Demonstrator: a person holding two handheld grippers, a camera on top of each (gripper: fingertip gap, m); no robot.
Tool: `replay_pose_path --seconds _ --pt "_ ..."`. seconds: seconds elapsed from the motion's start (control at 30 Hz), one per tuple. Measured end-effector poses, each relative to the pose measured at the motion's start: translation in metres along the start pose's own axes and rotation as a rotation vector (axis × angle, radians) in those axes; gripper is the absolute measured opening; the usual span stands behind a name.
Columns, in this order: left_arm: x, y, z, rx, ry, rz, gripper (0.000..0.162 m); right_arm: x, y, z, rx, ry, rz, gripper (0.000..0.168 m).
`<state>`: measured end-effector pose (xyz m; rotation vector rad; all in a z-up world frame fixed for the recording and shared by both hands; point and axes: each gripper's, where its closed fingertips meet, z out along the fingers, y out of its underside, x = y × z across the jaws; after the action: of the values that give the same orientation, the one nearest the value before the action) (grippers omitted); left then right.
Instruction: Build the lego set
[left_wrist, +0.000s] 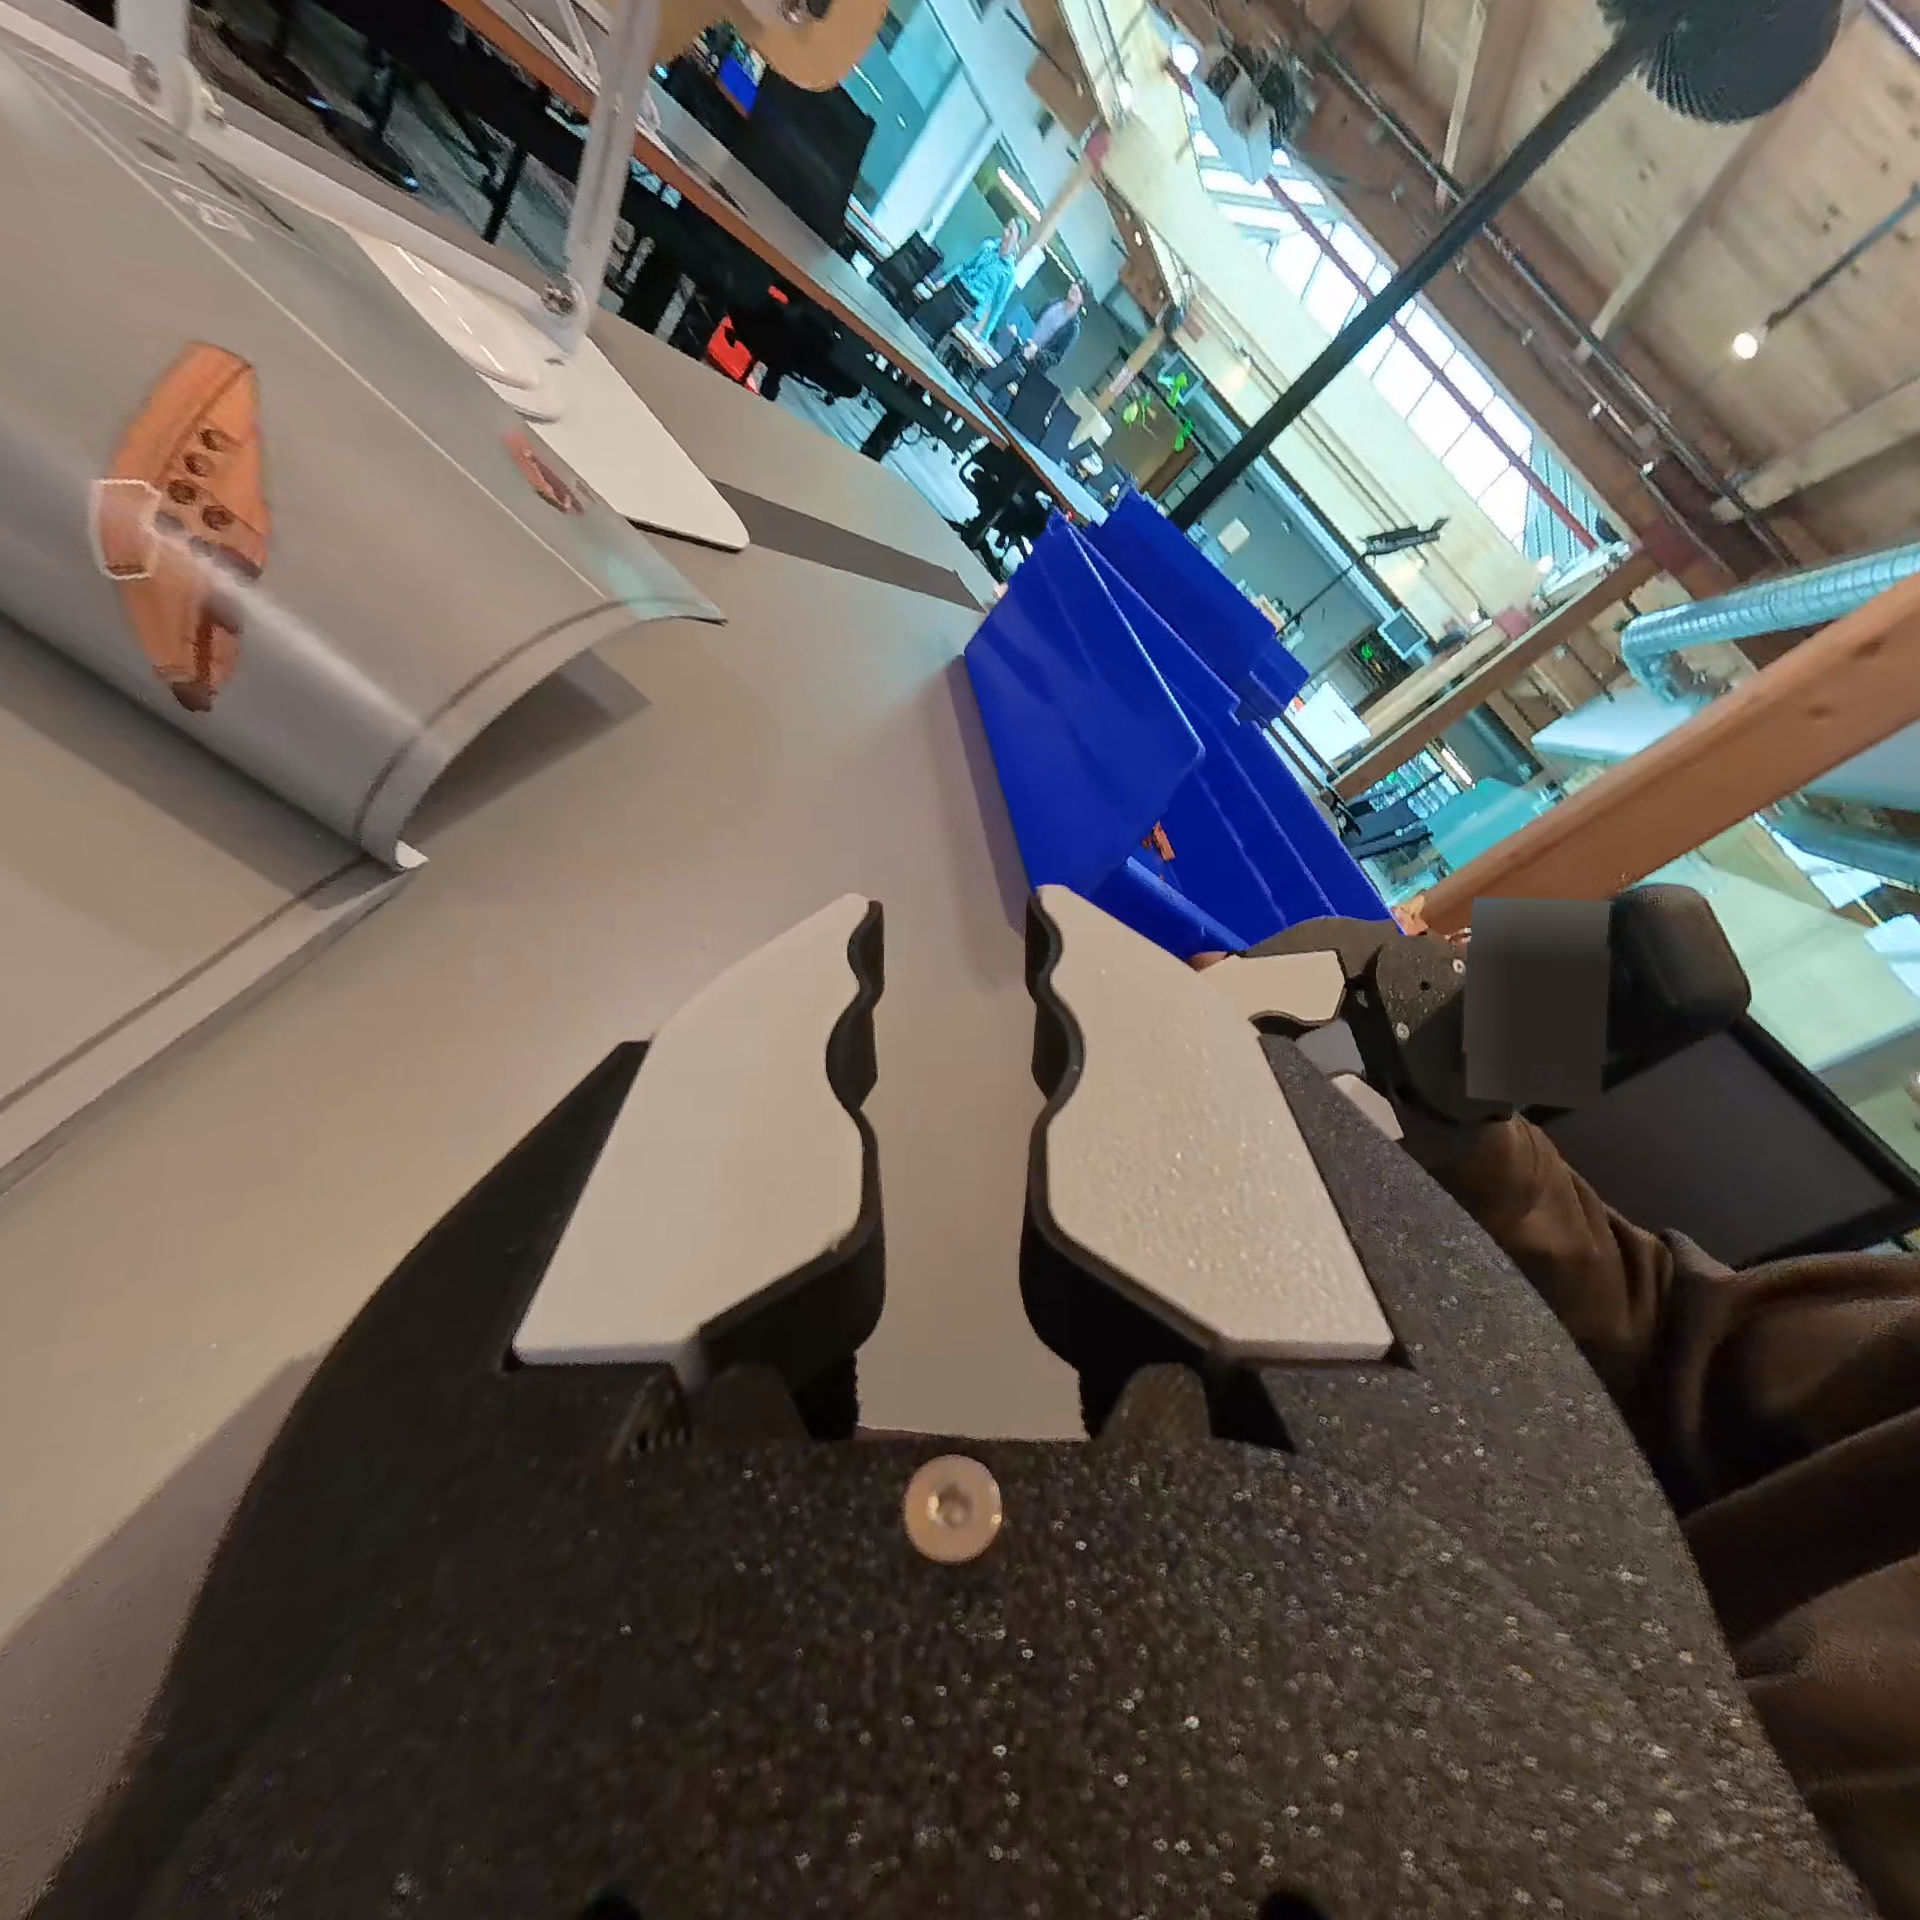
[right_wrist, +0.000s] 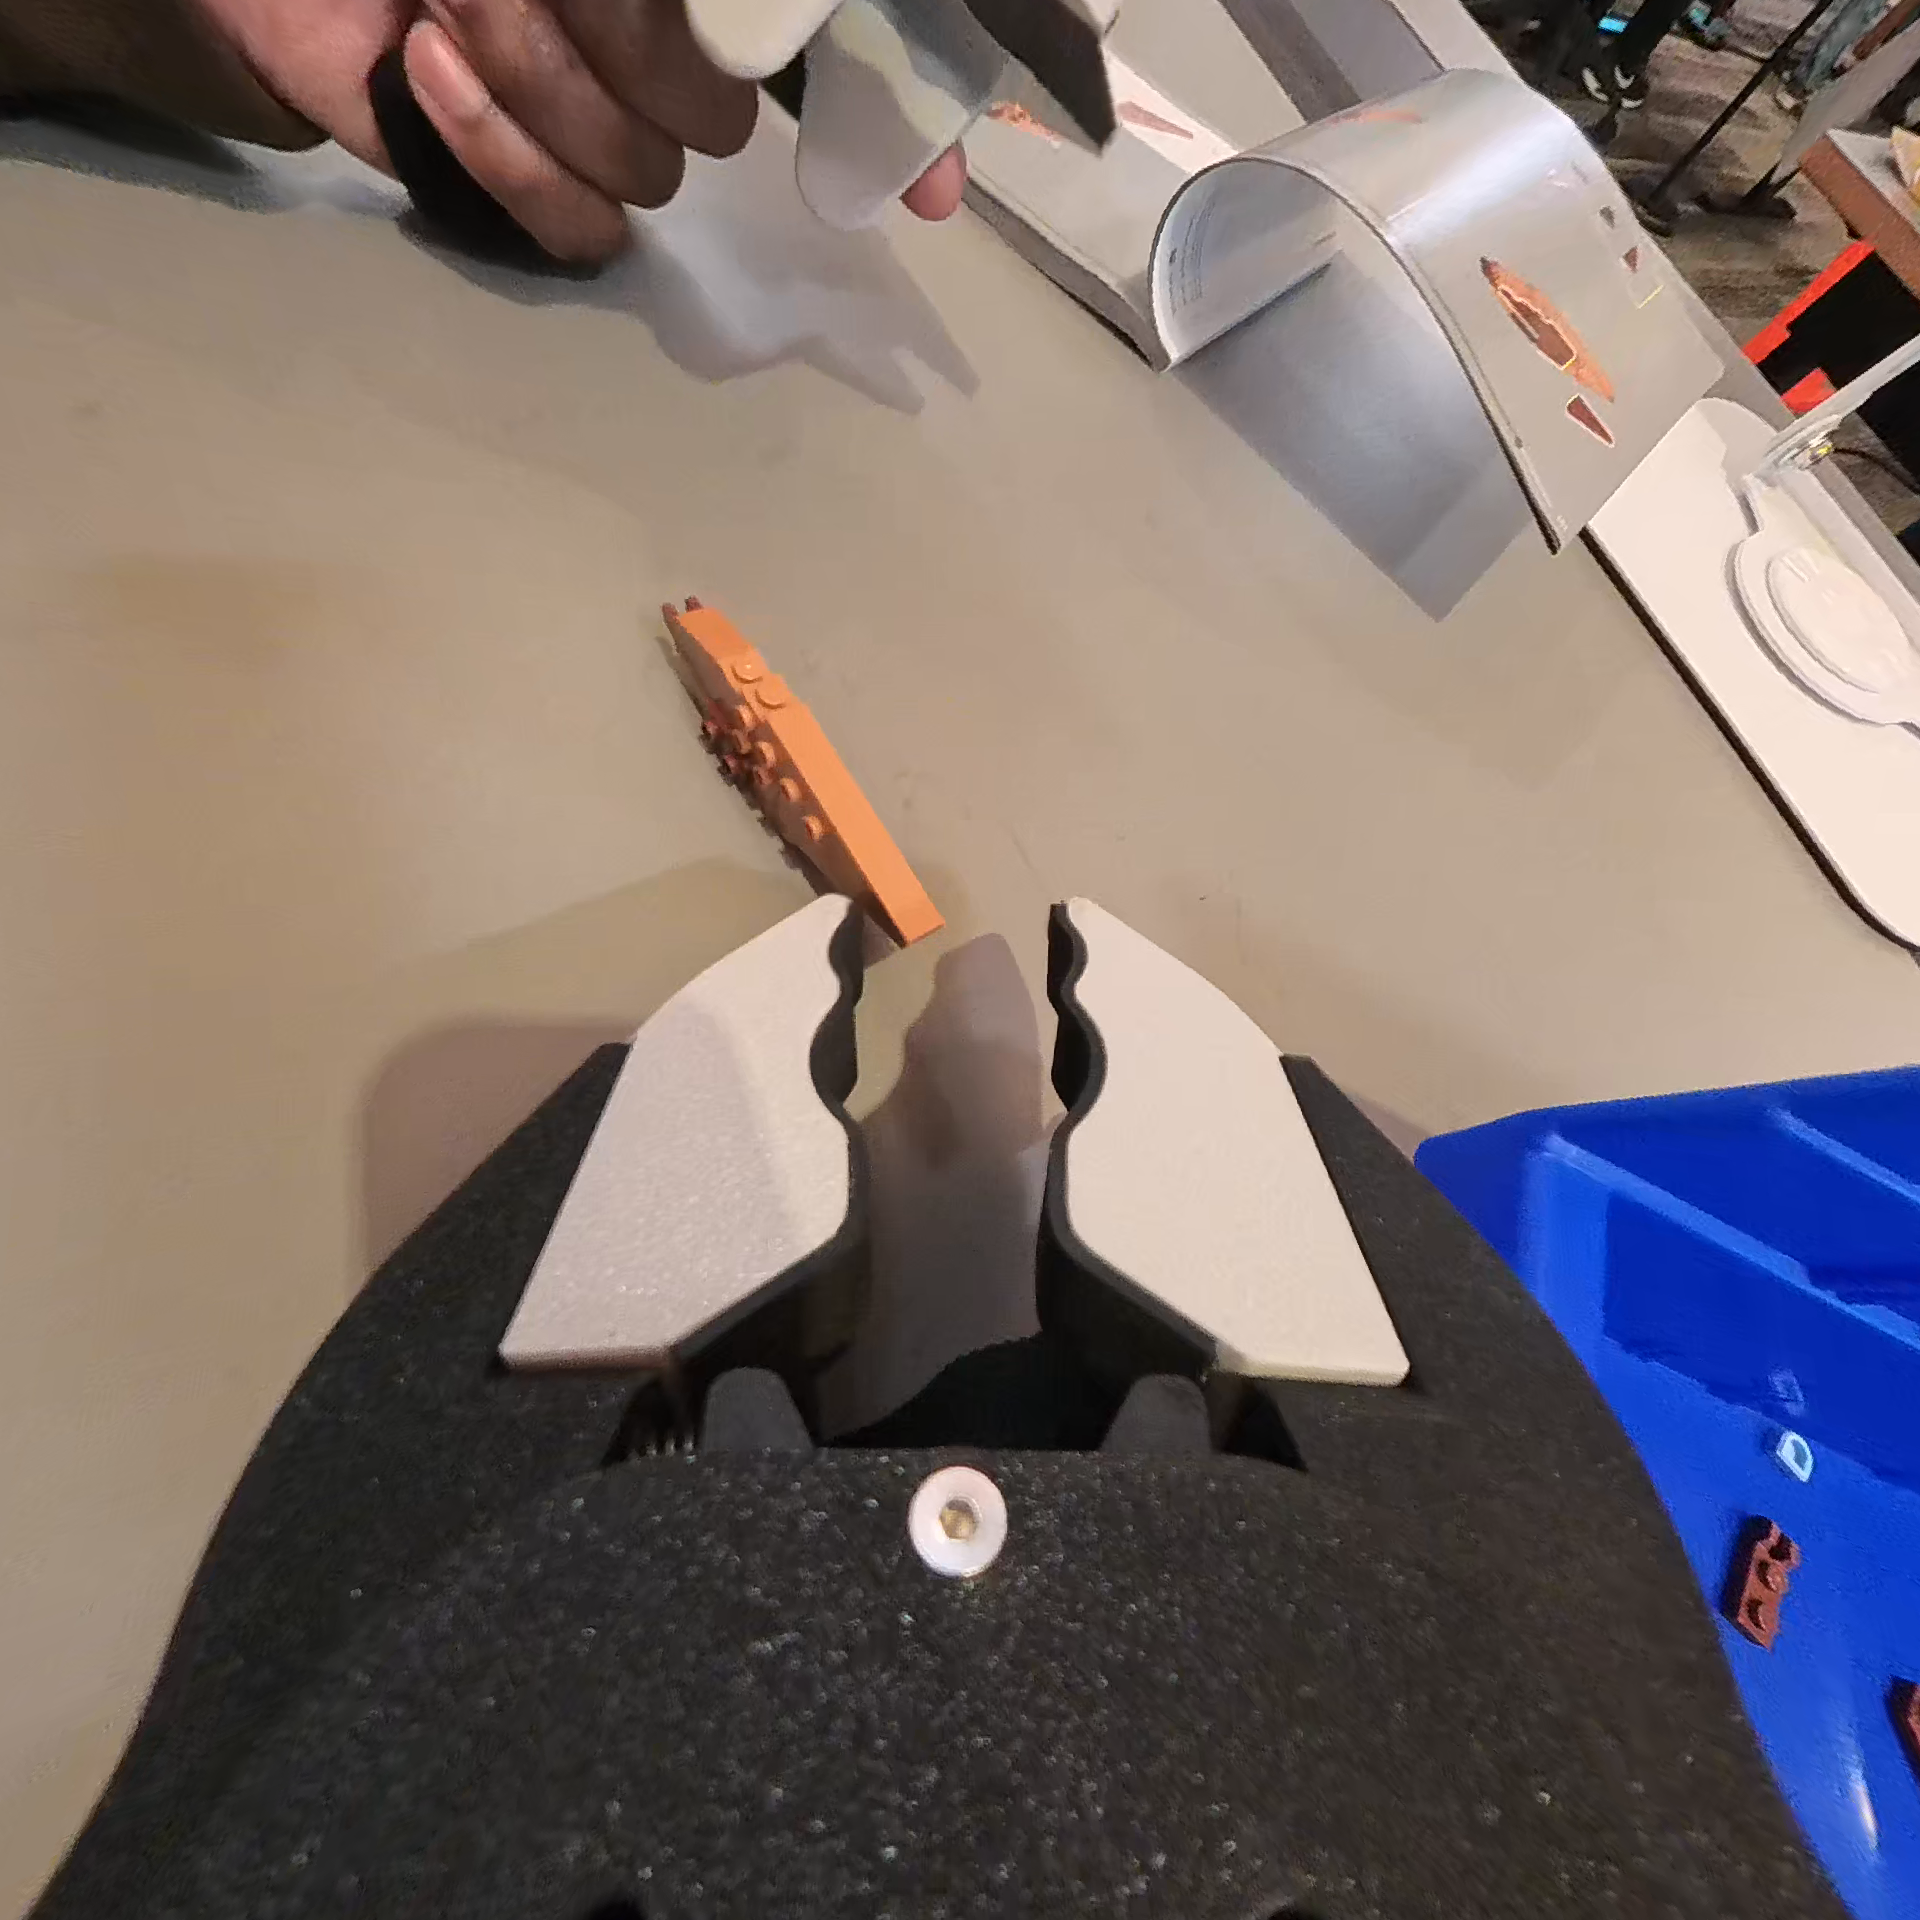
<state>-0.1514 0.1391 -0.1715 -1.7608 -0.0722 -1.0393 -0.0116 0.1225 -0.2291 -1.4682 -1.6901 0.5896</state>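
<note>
An orange Lego assembly (right_wrist: 790, 769), a long wedge-shaped plate with studs and small brown pieces on its side, lies on the grey table (right_wrist: 416, 623). My right gripper (right_wrist: 954, 920) is open and empty, low over the table. Its left fingertip is just beside the near end of the assembly. My left gripper (left_wrist: 956, 914) is open and empty, low over the table (left_wrist: 727, 790) and tilted. It also shows blurred at the top of the right wrist view (right_wrist: 873, 125), held by a hand (right_wrist: 540, 114). The right gripper (left_wrist: 1288, 987) shows at the right of the left wrist view.
An open instruction booklet (right_wrist: 1403, 312) with a curled page lies at the back; it also shows in the left wrist view (left_wrist: 260, 582). A blue compartment bin (right_wrist: 1714, 1351) holding small brown pieces (right_wrist: 1763, 1595) stands at the right, also visible (left_wrist: 1143, 727). A white stand base (right_wrist: 1818, 644) is far right. One gripper's finger ends stand about 15 centimeters off the other's.
</note>
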Motion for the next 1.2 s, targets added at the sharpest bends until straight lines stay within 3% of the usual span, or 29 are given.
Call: replay_pose_path --seconds 0.57,0.83,1.0,1.2 --pt "0.001 -0.002 -0.002 0.000 0.050 -0.055 0.026 0.001 -0.001 -0.002 0.022 -0.049 0.067 0.038" --pt "0.001 0.001 0.000 -0.021 0.039 -0.032 0.026 0.011 0.003 0.001 -0.016 0.009 0.122 0.036" --pt "0.002 0.002 0.000 -0.024 0.043 -0.034 0.026 0.008 0.019 -0.004 -0.291 0.015 0.193 0.037" --pt "-0.001 0.001 -0.003 -0.025 0.027 -0.022 0.026 0.017 0.010 -0.062 -0.739 0.167 -0.168 0.037"
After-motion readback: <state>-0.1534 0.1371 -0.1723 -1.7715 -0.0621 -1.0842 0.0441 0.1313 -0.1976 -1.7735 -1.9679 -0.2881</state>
